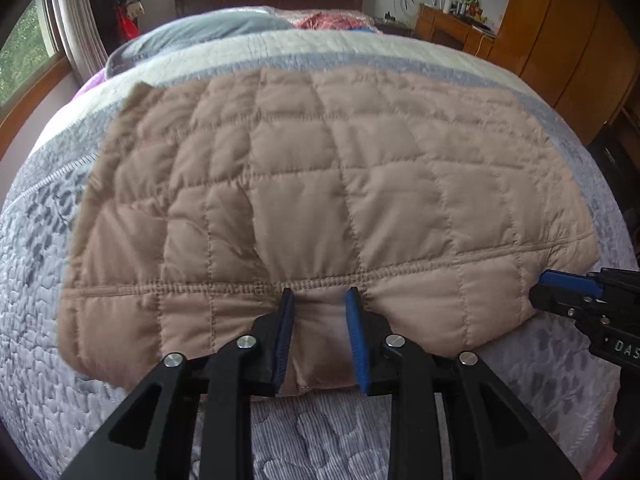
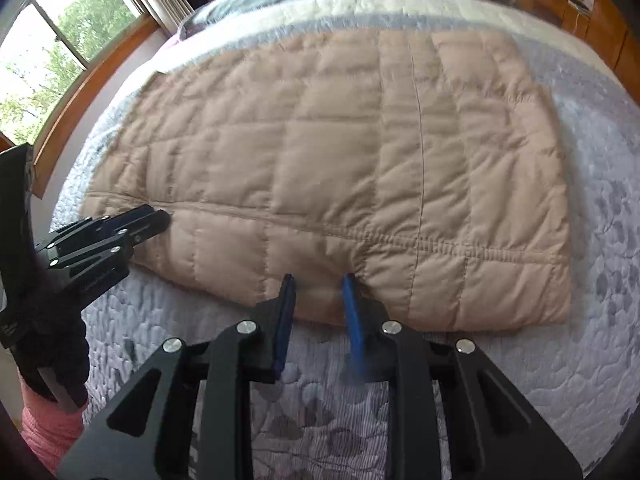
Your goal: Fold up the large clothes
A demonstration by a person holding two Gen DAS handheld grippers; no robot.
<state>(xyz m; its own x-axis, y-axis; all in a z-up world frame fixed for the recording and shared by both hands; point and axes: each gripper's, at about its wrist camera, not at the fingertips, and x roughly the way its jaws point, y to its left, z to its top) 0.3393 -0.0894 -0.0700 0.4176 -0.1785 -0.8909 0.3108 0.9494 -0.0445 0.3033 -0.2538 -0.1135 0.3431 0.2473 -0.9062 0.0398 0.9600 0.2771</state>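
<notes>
A tan quilted jacket [image 1: 312, 184] lies folded and flat on the bed, also in the right wrist view [image 2: 340, 168]. My left gripper [image 1: 320, 300] is open with the jacket's near hem bunched between its blue pads. My right gripper [image 2: 318, 284] is open at the near hem too, fabric between its pads. In the left wrist view the right gripper [image 1: 560, 288] shows at the jacket's right edge. In the right wrist view the left gripper [image 2: 152, 220] shows at the jacket's left edge.
The bed has a grey-lilac quilted cover [image 1: 320, 432] with a white band [image 1: 320, 48] and pillows [image 1: 208, 32] at the far end. A window [image 2: 52, 64] is on the left, wooden wardrobe and dresser [image 1: 552, 40] on the right.
</notes>
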